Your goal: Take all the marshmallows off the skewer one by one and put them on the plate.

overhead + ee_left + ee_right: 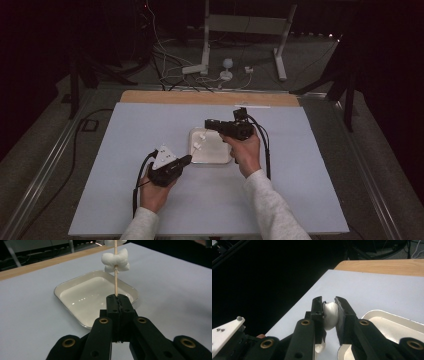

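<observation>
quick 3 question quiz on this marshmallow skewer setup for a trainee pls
1. What does the left gripper clamp?
2. True or false: the tray holds several marshmallows.
3. The right gripper squeezes: A) a marshmallow B) the tray rim C) nothing

Key
1. A wooden skewer with a marshmallow threaded on it, held above the tray.
2. False: the tray looks bare.
3. A: a white marshmallow sits pinched between its jaws.

One tray point(212, 156), one skewer point(115, 277), three marshmallows point(115, 261).

No readable text, label or number shows anywhere.
</observation>
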Available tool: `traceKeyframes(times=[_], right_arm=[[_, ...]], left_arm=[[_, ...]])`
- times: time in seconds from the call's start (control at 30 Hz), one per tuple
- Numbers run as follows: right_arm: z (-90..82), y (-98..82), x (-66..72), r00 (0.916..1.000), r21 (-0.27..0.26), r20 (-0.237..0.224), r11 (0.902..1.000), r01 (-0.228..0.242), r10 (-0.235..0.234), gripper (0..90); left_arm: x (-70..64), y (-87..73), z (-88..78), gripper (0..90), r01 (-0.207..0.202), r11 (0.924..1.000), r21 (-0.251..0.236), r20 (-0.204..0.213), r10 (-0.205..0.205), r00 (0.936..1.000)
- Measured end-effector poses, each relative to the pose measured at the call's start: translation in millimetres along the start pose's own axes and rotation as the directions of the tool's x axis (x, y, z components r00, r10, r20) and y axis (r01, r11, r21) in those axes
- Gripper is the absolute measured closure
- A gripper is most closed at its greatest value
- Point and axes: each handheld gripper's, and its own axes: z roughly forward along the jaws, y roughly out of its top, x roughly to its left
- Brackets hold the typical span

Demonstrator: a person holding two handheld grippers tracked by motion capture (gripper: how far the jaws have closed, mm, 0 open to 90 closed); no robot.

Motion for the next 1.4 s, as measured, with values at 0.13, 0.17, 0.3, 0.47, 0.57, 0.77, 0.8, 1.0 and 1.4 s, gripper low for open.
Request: traceKeyframes(times=[0.13,0.17,0.3,0.47,0.57,0.77,0.8,1.0,1.4], right_arm=[[-0.6,1.1,0.6,0.9999,-0.004,0.009,1.0000,0.004,-0.004,79.9],[-0.9,1.4,1.1,0.9999,-0.006,0.015,0.9999,0.008,-0.008,80.2],[-2.0,3.0,4.0,0.9989,-0.020,0.037,0.9994,0.028,-0.027,81.0],[-14.1,8.9,2.5,0.9979,-0.120,0.064,0.9927,0.012,-0.005,81.7],[-30.9,22.5,4.9,0.9929,-0.099,0.101,0.9924,0.072,-0.062,81.4],[-27.8,19.2,3.4,0.9916,-0.061,0.099,0.9941,0.090,-0.083,80.9],[-23.6,14.5,0.4,0.9922,-0.049,0.097,0.9954,0.083,-0.078,80.8],[-14.8,5.8,-10.3,0.9927,-0.014,0.103,0.9979,0.064,-0.062,79.9],[10.2,-22.2,-30.1,0.9799,0.107,0.182,0.9922,0.063,-0.082,77.7]], left_arm=[[0.2,-0.3,0.3,90.0,-0.018,0.9998,0.011,-0.014,0.018,0.9997],[0.1,-0.8,0.5,90.0,-0.023,0.9996,0.016,-0.022,0.024,0.9995],[0.5,-1.2,0.5,90.0,-0.030,0.9993,0.022,-0.037,0.031,0.9988],[4.0,-11.3,4.0,90.0,-0.023,0.9962,0.084,-0.072,0.029,0.9970],[10.6,-8.6,0.9,90.0,0.041,0.9986,0.033,-0.037,-0.040,0.9985],[9.1,-7.3,0.3,90.0,0.058,0.9981,0.019,-0.036,-0.057,0.9977],[9.8,-7.2,-0.2,90.0,0.063,0.9979,0.017,-0.037,-0.062,0.9974],[14.9,-7.4,-3.1,90.0,0.100,0.9950,-0.005,-0.022,-0.100,0.9948],[14.5,-7.4,-0.7,90.0,0.117,0.9932,-0.006,-0.005,-0.117,0.9932]])
